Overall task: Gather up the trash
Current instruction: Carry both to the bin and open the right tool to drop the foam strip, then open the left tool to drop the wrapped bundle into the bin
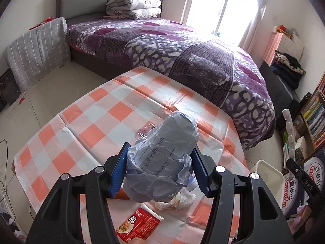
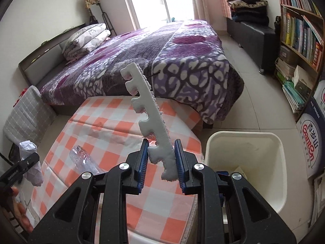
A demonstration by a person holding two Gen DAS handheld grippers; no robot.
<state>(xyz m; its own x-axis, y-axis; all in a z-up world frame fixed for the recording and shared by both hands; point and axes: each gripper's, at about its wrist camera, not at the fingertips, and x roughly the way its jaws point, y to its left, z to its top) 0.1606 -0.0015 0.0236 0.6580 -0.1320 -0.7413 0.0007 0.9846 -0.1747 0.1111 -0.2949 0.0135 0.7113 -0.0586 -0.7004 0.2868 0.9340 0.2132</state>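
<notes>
Trash is in both grippers and on the table. Left gripper (image 1: 160,168): blue pads pressed against both sides of a crumpled paper wad (image 1: 162,158) with printed text on it; the wad is clamped and lifted clear of the table (image 1: 67,134), which carries an orange-and-white checked cloth. The same wad shows at the left edge of the right wrist view (image 2: 30,158), with part of a hand (image 2: 18,209) below it.

Right gripper (image 2: 160,158): pads closed on the lower end of a white foam strip (image 2: 146,111) with a notched edge. The strip stands nearly upright, tilted slightly left, and rises well above the fingers.

Items on the table: a clear plastic bottle (image 2: 85,160) lying on its side, partly hidden behind the wad in the left wrist view; a red food packet (image 1: 140,225) near the front edge; a crumpled white wrapper (image 1: 176,201) just beside the packet, under the left gripper.

White bin (image 2: 243,162): on the floor just beside the table's right edge, open-topped. Something lies near its bottom, but what it is cannot be told. The right gripper is just left of the bin, over the table edge.

Surroundings: bed with purple patterned blanket (image 1: 172,48) behind the table, folded quilts (image 1: 134,6) at its head, bookshelf (image 2: 300,26) along the right wall, a printed carton (image 2: 310,146) on the floor beside the bin.
</notes>
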